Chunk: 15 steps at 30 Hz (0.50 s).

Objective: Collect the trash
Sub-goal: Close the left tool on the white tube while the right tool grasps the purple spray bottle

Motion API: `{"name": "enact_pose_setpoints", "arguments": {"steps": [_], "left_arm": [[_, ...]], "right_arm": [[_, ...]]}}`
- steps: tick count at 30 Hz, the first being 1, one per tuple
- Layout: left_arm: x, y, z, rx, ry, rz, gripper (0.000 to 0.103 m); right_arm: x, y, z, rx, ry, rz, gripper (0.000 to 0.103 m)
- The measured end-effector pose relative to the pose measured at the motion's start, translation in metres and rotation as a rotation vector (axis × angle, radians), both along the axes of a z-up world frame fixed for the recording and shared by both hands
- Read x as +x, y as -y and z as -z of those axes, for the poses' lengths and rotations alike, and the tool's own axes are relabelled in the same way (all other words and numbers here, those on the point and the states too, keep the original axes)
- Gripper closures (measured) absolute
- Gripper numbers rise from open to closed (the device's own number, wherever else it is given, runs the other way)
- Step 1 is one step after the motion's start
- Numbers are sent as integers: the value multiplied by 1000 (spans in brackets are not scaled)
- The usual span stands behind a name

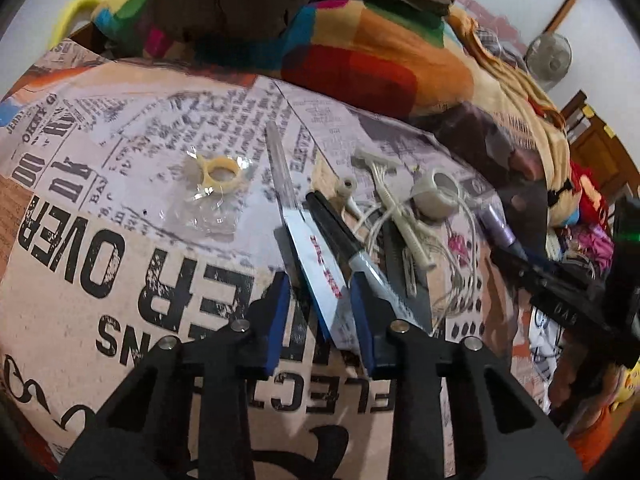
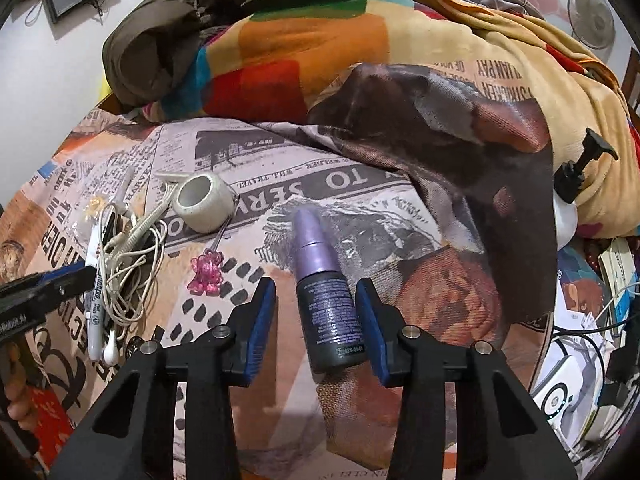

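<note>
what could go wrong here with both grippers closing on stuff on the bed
1. The left gripper straddles a flat white wrapper, with a marker against its right pad; it may pinch both, or the wrapper may slip out.
2. The right gripper brackets a round purple bottle lying on soft bedding; it could roll or squirt out.
3. The tangled white cord beside the marker could snag.
</note>
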<state>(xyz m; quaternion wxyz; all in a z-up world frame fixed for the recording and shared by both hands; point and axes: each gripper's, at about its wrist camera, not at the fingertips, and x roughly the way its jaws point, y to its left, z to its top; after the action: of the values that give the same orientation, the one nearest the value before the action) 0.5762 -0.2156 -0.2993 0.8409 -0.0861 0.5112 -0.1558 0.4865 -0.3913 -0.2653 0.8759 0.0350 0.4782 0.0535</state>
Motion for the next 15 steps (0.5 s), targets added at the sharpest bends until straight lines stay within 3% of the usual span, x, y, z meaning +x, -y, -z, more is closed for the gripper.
{"name": "enact_pose_setpoints", "arguments": {"steps": [2, 4, 12, 13, 15], "left_arm": [[2, -2, 1, -18, -5, -4, 75], [3, -1, 2, -35, -9, -8, 81], [0, 2, -5, -33, -6, 1, 93], [-2, 2, -7, -30, -1, 5, 103], [-7, 0, -16, -17, 18, 12, 102]], "right_arm": [[0, -3, 0, -23, 8, 1, 69], [0, -5, 0, -49, 14, 7, 78], [-1, -3, -1, 26, 0, 29, 79], [-2, -5, -2, 33, -4, 30, 79], [-7, -7, -5, 32, -2, 33, 79]]}}
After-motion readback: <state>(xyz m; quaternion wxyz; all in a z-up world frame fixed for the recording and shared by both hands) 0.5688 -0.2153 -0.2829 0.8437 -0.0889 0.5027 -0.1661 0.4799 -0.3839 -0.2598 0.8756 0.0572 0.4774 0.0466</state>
